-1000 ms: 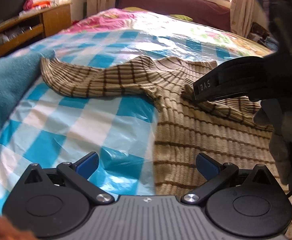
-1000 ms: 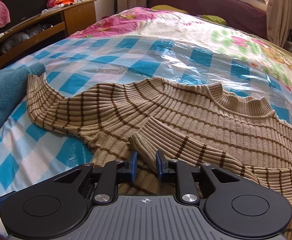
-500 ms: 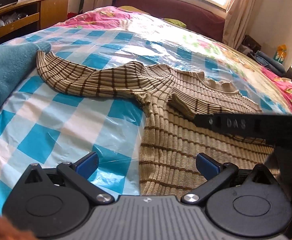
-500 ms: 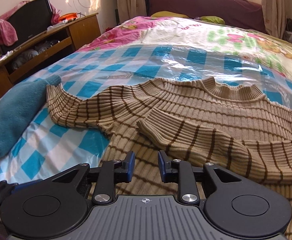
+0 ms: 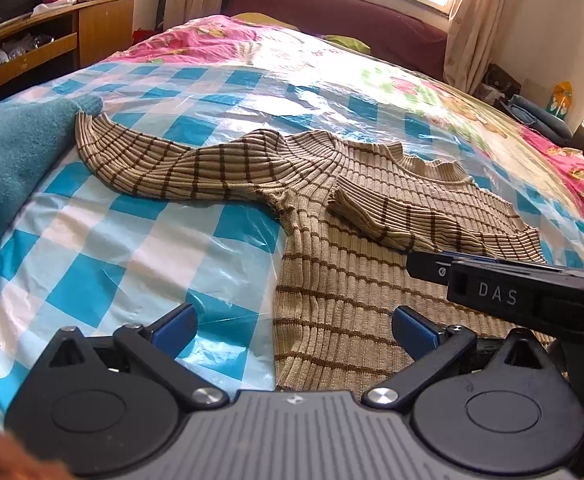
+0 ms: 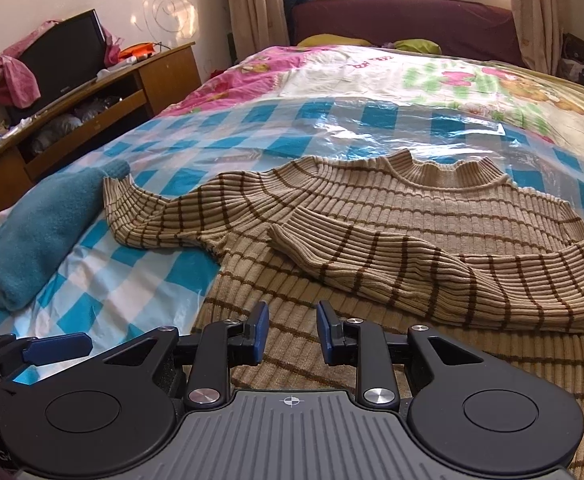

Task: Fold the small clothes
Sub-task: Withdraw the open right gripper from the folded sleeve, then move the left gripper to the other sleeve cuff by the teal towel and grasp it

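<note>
A beige ribbed sweater with brown stripes [image 5: 352,280] [image 6: 372,208] lies flat on a blue-and-white checked plastic sheet [image 5: 104,248] [image 6: 220,148] over the bed. One sleeve is folded across the chest, with its cuff [image 6: 292,240] [image 5: 352,210] lying free. The other sleeve [image 5: 152,160] stretches out to the left. My right gripper [image 6: 292,332] hovers over the sweater's lower body, its jaws a narrow gap apart with nothing between them. My left gripper [image 5: 294,328] stands wide open above the sweater's left side edge, holding nothing.
A rolled teal garment [image 5: 12,160] [image 6: 40,232] lies at the left, touching the outstretched sleeve's cuff. A wooden cabinet with a TV [image 6: 104,92] stands left of the bed. A maroon headboard [image 6: 404,20] and window lie beyond, and the floral bedspread [image 6: 412,76] covers the far half.
My right gripper let go of the folded sleeve's cuff, spread its jaws a little and drew back toward the hem. The left gripper stayed wide open and hardly moved.
</note>
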`<state>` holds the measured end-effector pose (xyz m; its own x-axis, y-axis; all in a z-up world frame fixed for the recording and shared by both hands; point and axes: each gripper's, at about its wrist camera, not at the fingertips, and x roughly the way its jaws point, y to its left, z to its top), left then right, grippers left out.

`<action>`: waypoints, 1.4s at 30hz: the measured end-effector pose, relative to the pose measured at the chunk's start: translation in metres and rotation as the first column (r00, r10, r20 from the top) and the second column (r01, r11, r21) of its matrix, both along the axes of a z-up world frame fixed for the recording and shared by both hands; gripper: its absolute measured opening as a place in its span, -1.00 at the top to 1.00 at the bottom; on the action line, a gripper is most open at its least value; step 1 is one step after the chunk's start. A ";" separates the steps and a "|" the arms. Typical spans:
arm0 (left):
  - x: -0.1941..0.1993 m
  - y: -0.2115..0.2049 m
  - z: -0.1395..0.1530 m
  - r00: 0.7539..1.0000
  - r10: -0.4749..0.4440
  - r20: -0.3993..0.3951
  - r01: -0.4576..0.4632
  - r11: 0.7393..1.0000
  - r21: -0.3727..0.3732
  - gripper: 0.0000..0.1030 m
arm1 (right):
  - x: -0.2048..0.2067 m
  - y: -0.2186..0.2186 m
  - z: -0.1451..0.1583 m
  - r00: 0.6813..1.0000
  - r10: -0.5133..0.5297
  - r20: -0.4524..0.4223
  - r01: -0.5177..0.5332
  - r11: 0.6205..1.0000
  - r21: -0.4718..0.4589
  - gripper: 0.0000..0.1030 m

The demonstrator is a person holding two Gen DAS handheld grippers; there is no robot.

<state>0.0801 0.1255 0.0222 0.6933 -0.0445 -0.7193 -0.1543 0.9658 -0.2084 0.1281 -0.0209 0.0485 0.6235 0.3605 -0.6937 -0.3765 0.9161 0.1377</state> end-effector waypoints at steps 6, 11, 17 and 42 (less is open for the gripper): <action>-0.003 -0.004 0.002 1.000 -0.014 0.001 0.014 1.000 0.005 -1.00 | -0.006 -0.007 0.000 1.000 -0.015 0.004 0.015 1.000 0.010 0.48; -0.003 -0.006 0.002 1.000 -0.018 -0.009 0.018 1.000 0.012 -1.00 | -0.010 -0.012 0.001 1.000 -0.027 0.016 0.027 1.000 0.002 0.48; 0.000 -0.003 0.003 1.000 -0.004 -0.026 0.004 1.000 0.012 -1.00 | -0.011 -0.018 -0.003 0.999 -0.041 0.008 0.041 0.999 -0.005 0.47; 0.010 -0.002 0.001 0.999 0.040 0.036 -0.050 0.931 0.362 -1.00 | -0.019 -0.007 -0.010 1.000 -0.031 0.001 0.031 0.998 -0.056 0.46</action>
